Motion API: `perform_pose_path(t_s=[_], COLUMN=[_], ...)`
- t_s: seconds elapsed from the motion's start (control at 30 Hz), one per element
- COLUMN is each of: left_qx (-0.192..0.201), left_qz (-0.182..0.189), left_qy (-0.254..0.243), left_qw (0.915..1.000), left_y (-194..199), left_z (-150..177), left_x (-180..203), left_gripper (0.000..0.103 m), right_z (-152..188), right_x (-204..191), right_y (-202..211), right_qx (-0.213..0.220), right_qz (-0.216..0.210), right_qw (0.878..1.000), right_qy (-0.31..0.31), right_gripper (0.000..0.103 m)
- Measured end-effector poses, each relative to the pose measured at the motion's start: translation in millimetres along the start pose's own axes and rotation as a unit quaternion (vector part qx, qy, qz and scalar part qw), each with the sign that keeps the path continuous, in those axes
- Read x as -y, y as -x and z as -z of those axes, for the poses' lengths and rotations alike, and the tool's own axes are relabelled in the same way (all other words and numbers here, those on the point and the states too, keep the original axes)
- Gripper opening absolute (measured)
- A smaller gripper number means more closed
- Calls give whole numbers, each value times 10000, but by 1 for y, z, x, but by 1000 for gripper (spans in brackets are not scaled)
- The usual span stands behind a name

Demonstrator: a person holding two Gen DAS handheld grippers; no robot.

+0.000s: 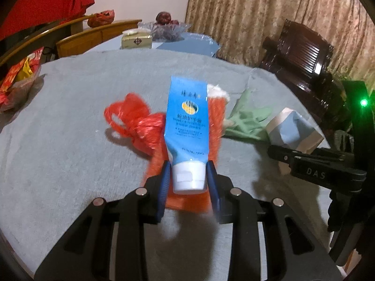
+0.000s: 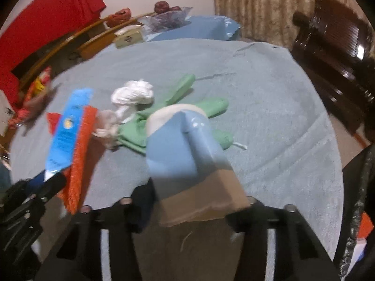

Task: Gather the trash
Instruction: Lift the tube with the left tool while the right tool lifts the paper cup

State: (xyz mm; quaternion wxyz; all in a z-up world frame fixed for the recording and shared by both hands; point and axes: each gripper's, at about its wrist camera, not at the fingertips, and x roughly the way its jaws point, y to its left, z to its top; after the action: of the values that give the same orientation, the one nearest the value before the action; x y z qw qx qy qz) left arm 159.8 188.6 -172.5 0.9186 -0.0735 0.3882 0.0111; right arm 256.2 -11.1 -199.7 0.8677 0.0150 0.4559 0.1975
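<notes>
1. Left wrist view: the blue tube [image 1: 186, 126] is clamped at its white cap by the left gripper [image 1: 188, 182], held above an orange pouch [image 1: 214, 126] on the grey-covered table [image 1: 70, 140]. A red plastic bag [image 1: 136, 121] is seen just left, and a glass bowl [image 1: 167, 29] of dark fruit sits far back.
2. Right wrist view: a blue-and-brown carton [image 2: 187, 159] is pinched by the right gripper [image 2: 189, 208], with a green glove [image 2: 187, 107] and white wad [image 2: 132, 93] lying behind it.

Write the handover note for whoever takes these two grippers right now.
Left gripper: jaws shut on the white cap of the blue plastic tube, held over the orange-red mesh bag.
Right gripper: jaws around the blue-and-tan paper carton; grip unconfirmed.
On the grey cloth: green rubber glove, white crumpled wad, red plastic bag.
Done: tube picked.
Left: bag tube and carton, then the rest.
</notes>
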Motion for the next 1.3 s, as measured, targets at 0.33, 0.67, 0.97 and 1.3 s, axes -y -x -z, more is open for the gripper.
perform_pose_path(t_s=[0.33,0.67,0.97,1.3], left_qx=[-93,-537,-588,-480], left_qz=[384,469,378,312], left_qy=[-143,-493,-649,-775], left_qw=[9991,9962,9954,9953], left_y=[17,-8,-24,-18], left_z=[15,34,25,34], left_x=[32,61,70,83], left_gripper=[29,44,33,33], right_z=[21,41,39,39], right_x=[7,26,33,41], right_y=[41,45,49,61], right_qx=[114,-55,25,145], right_qz=[-142,-25,-24,28], right_qw=[9998,9999,9997,9994], right_qy=[31,-156,-257,-302], right_gripper=[42,42,42,42])
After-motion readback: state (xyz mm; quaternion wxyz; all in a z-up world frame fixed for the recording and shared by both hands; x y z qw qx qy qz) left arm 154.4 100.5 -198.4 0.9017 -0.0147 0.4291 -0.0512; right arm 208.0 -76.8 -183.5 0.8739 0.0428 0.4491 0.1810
